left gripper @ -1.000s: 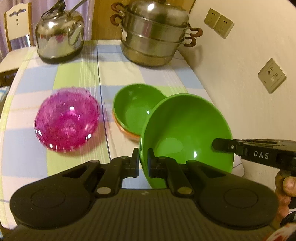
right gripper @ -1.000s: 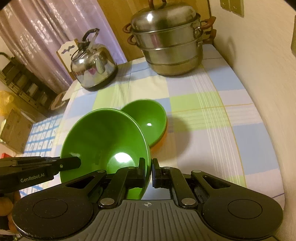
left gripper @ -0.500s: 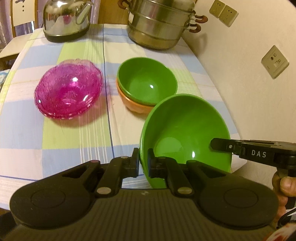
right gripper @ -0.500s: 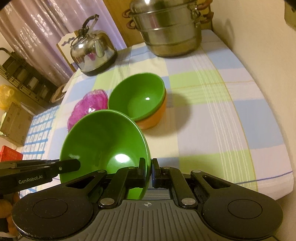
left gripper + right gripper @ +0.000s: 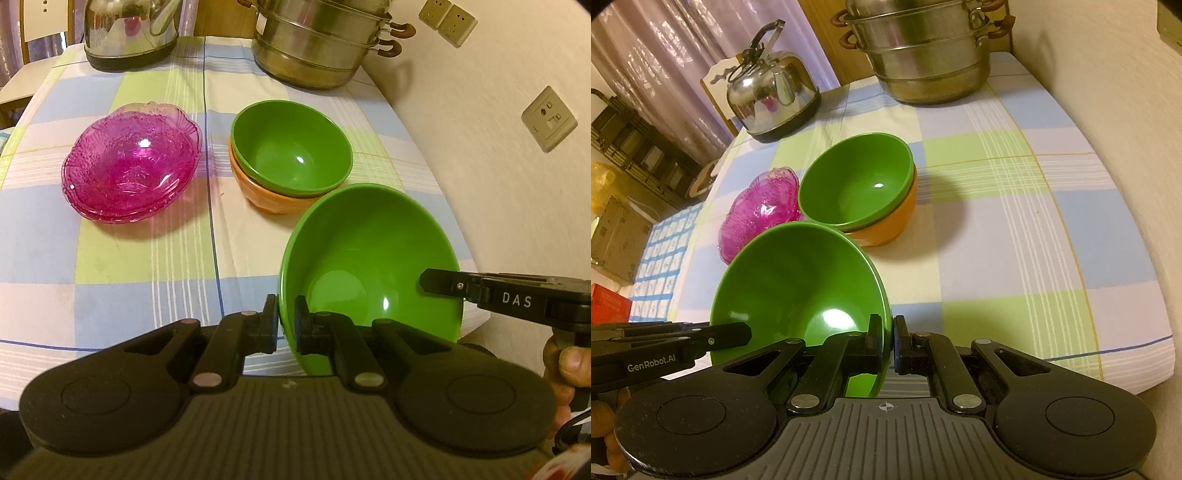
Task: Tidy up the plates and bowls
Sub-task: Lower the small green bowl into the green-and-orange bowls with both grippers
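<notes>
Left wrist view: the left gripper and right gripper each pinch opposite rims of the large green bowl, tilted at the table's near edge. Just beyond sits a green bowl nested in an orange bowl; pink glass bowls lie left, kettle and steamer pot far.

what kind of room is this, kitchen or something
Most likely a home kitchen or dining corner: a checked tablecloth carries a steel kettle, a stacked steamer pot and stacked bowls, beside a wall with sockets.
</notes>
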Demonstrator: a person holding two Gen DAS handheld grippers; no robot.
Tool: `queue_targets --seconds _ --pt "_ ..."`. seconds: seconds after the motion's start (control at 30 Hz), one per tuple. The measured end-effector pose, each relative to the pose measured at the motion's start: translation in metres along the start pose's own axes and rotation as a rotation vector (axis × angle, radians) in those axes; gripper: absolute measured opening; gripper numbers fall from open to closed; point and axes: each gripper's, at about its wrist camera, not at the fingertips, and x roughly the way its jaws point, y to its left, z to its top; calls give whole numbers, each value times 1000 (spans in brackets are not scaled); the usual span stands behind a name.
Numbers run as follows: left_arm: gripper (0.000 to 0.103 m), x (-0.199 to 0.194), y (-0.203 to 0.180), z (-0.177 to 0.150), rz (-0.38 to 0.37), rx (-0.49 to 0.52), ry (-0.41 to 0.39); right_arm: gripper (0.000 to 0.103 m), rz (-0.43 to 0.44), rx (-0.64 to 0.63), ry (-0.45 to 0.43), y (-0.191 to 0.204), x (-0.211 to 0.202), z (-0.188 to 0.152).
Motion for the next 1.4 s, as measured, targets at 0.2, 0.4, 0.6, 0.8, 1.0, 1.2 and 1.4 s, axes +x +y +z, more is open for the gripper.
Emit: queue_targets --seconds 0.2,0.4,0.6,0.8,1.0,1.2,1.4 --pt "7 0 -1 20 6 8 -13 6 -3 -14 -6 4 0 17" --pt "7 7 -1 59 8 18 -26 6 -6 -20 -21 5 4 50" --pt "7 22 1 108 11 23 -36 6 5 -3 -22 0 19 94" --pt "7 50 5 150 31 24 -24 6 3 11 -14 -7 46 139" --pt "7 82 18 170 46 15 8 6 -7 17 23 -14 79 165" --pt "7 104 30 172 56 3 42 6 -13 11 65 -17 106 170" --pt "7 113 34 170 57 2 60 6 -16 12 87 -20 120 168"
